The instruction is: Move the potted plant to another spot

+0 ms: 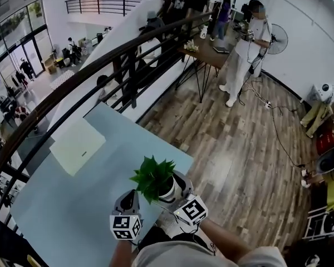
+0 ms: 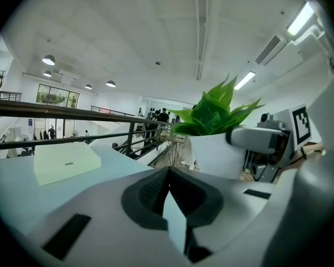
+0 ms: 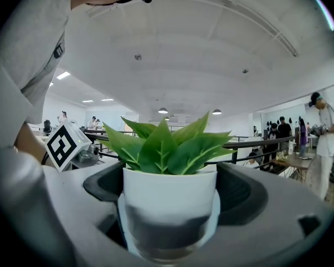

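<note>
Plant (image 3: 166, 149) gripped, move not finished.
The right tool (image 3: 172, 192) is clamped on the plant at the near edge of the desk (image 1: 83, 204); the left tool (image 2: 170, 196), jaws together and empty, sits just beside. Carrying and setting down remain.

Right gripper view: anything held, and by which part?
Yes. The right tool grips the potted plant by the sides of its white pot, below the leaves. The left tool is shut on nothing.
</note>
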`<state>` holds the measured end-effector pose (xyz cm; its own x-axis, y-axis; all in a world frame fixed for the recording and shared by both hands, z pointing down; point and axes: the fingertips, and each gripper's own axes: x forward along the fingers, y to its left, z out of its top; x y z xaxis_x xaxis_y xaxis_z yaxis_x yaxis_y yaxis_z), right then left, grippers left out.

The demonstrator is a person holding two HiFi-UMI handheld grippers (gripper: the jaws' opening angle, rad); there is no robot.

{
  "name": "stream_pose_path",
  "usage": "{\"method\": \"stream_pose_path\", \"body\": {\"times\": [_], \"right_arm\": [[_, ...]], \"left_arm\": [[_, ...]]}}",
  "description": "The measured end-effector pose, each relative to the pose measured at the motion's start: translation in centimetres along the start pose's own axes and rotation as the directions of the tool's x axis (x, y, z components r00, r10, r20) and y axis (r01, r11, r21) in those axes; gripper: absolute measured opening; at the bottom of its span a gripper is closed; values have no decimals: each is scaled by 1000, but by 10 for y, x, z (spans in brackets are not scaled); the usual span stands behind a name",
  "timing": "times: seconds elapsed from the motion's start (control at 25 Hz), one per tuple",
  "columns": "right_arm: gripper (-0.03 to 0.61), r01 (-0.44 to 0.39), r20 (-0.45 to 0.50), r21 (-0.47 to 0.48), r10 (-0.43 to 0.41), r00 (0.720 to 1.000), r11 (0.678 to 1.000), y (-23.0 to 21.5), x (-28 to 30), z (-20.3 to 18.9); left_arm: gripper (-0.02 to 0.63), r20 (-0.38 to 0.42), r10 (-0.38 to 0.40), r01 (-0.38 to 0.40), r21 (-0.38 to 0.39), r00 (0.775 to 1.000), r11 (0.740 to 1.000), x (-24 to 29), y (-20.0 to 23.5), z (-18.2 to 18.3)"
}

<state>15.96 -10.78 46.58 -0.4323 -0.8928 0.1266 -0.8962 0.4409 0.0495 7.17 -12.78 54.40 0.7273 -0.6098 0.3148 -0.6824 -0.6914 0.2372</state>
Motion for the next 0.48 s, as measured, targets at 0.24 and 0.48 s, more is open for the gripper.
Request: {"method": "stream_pose_path", "body": {"times": [0.24,0.48], "right_arm": [[508,-78,3,0,78,997,997,-4,32,1],[508,-175,32,5,175,984,985,-8,57,2]], "left_arm": [[12,21,60,-60,-11,998,998,7,21,11],[12,31,175,-174,-32,984,984,6,47,17]]}}
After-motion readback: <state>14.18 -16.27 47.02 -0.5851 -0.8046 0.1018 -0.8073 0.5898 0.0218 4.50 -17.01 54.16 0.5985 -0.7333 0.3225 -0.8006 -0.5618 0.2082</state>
